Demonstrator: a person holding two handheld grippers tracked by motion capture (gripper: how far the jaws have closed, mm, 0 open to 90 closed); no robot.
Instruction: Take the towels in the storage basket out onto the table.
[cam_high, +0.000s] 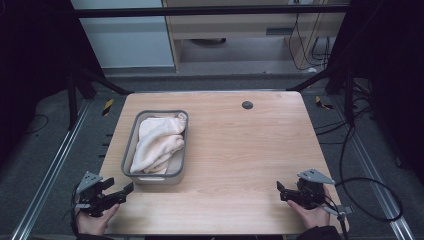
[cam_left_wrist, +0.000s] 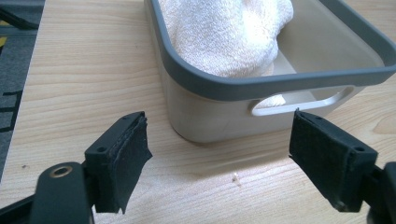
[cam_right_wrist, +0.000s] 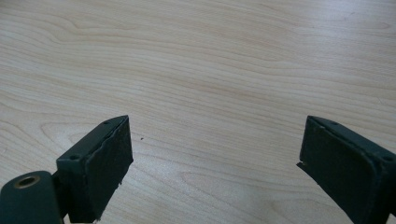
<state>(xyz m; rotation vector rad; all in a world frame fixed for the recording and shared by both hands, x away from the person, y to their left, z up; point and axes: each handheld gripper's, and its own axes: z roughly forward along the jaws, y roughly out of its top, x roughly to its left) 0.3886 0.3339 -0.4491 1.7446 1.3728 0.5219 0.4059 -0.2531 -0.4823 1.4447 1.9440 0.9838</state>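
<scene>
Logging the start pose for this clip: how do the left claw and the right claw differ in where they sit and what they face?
The left claw sits at the table's near left edge, just short of the grey-rimmed tub holding a cream towel; the right claw sits near the right edge, far from the tub. The left claw faces the tub's handle slot; the right claw faces bare wood. Both are open, empty and hand-held.

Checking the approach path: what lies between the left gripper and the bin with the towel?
Bare wooden table. In the left gripper view, the left gripper, jaws open, faces the bin holding the towel.
</scene>
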